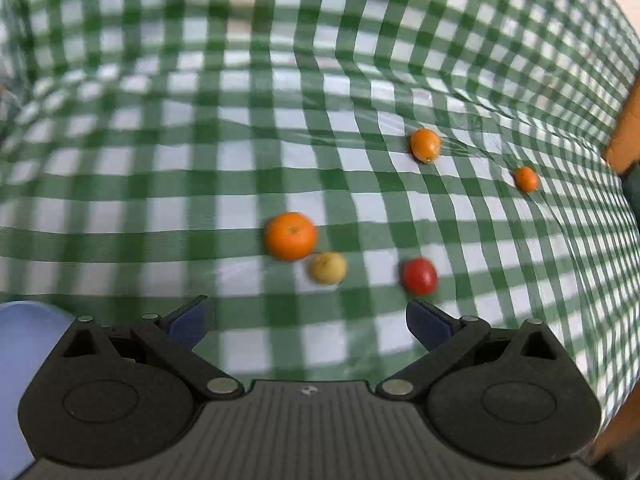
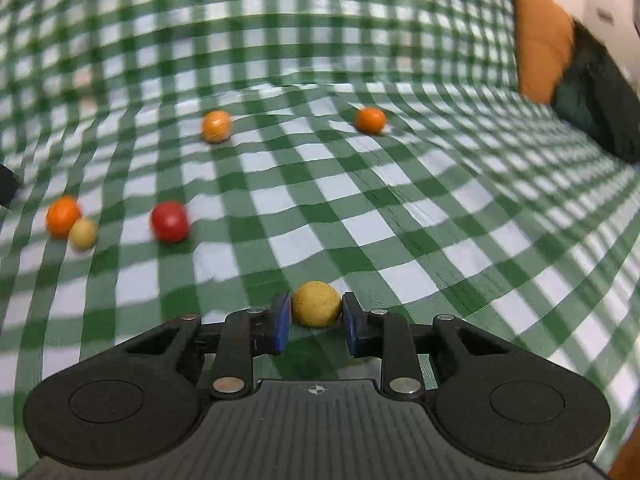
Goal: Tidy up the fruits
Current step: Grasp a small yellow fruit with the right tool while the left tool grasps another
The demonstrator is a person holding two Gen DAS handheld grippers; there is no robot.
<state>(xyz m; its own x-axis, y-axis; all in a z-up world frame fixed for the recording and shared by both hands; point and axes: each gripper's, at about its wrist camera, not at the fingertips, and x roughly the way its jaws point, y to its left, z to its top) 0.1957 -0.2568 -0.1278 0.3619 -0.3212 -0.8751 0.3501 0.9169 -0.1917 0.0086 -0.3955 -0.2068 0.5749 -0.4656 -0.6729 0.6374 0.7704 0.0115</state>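
Fruits lie on a green-and-white checked cloth (image 1: 280, 128). In the left wrist view a large orange (image 1: 291, 235) touches a small yellow fruit (image 1: 328, 268), with a red fruit (image 1: 419, 276) to the right and two small oranges (image 1: 425, 145) (image 1: 526, 179) farther back. My left gripper (image 1: 308, 320) is open and empty just before them. My right gripper (image 2: 316, 318) is shut on a yellow fruit (image 2: 316, 304) above the cloth (image 2: 400, 208). In the right wrist view the orange (image 2: 62, 216), yellow fruit (image 2: 83, 233), red fruit (image 2: 169, 221) and two small oranges (image 2: 216, 126) (image 2: 371, 120) lie ahead.
An orange cushion (image 2: 540, 40) and a dark object (image 2: 600, 108) sit at the cloth's right edge. A light blue object (image 1: 24, 360) shows at the left wrist view's lower left. The cloth is wrinkled toward the back.
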